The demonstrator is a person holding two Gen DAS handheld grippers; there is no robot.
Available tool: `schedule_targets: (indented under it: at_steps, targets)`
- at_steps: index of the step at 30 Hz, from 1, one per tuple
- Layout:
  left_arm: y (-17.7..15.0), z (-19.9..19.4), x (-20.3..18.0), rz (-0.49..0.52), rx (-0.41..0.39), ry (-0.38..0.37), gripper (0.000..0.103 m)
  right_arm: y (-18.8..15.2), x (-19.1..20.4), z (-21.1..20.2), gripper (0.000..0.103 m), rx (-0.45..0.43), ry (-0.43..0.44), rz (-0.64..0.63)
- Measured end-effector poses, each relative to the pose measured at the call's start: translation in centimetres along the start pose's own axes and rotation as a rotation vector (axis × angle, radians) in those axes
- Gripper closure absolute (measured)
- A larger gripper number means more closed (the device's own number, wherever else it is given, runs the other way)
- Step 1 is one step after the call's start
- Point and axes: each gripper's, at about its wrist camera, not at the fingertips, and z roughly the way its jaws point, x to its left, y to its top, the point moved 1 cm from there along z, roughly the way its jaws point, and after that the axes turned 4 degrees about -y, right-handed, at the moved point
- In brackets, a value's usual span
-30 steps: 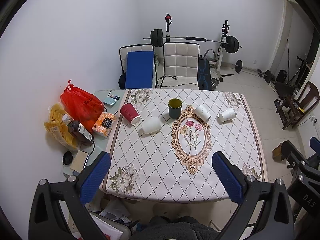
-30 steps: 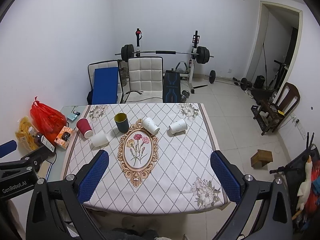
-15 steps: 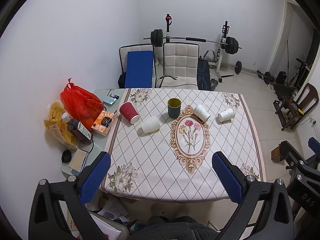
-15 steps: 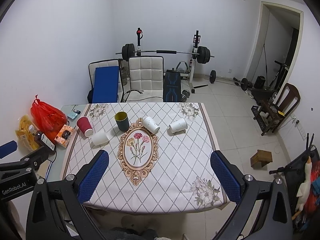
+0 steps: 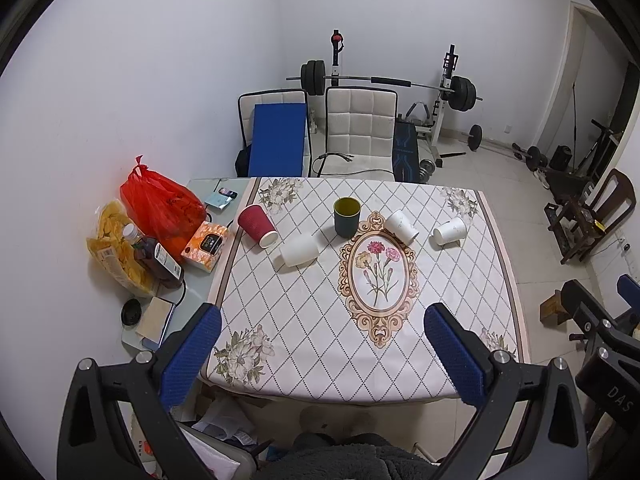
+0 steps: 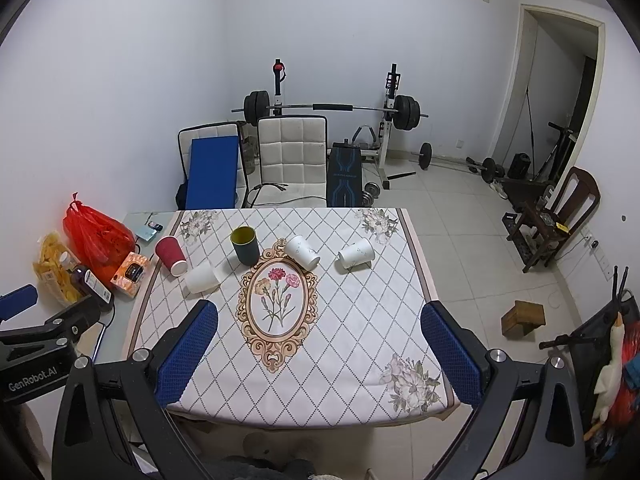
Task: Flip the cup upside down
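Note:
A dark green cup (image 5: pixel 347 217) (image 6: pixel 245 245) stands upright on the patterned table (image 5: pixel 312 320) (image 6: pixel 360 340). A red paper cup (image 5: pixel 257 225) (image 6: pixel 171 256) and three white paper cups (image 5: pixel 299 250) (image 5: pixel 401 226) (image 5: pixel 450 231) lie on their sides near it; the white cups also show in the right wrist view (image 6: pixel 202 277) (image 6: pixel 302 251) (image 6: pixel 356 253). My left gripper (image 5: pixel 320 356) is open and empty, high above the near table edge. My right gripper (image 6: pixel 318 354) is open and empty, also held high and far from the cups.
A red bag (image 5: pixel 160 204), a snack bag (image 5: pixel 114 248), a bottle (image 5: pixel 154 258) and an orange box (image 5: pixel 206 246) crowd a side table on the left. Two chairs (image 5: pixel 360 132) and a barbell rack (image 5: pixel 400 84) stand behind the table. A wooden chair (image 6: pixel 556 216) stands right.
Both views have drifted slightly; the table and cups sit a little differently in frame. No cup has moved and both grippers stay open.

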Motion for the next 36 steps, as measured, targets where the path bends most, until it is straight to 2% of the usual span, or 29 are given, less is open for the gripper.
schedule_targets:
  at_steps: [33,36]
  targets:
    - [0.0,-0.5,0.0,-0.007,-0.006,-0.004,0.0,1.1,0.6,-1.0,0.0,-0.012,0.022,0.006]
    - [0.0,-0.5,-0.1,-0.007,-0.017,0.014,0.0,0.7,0.5,-0.5,0.0,-0.001,0.028,0.004]
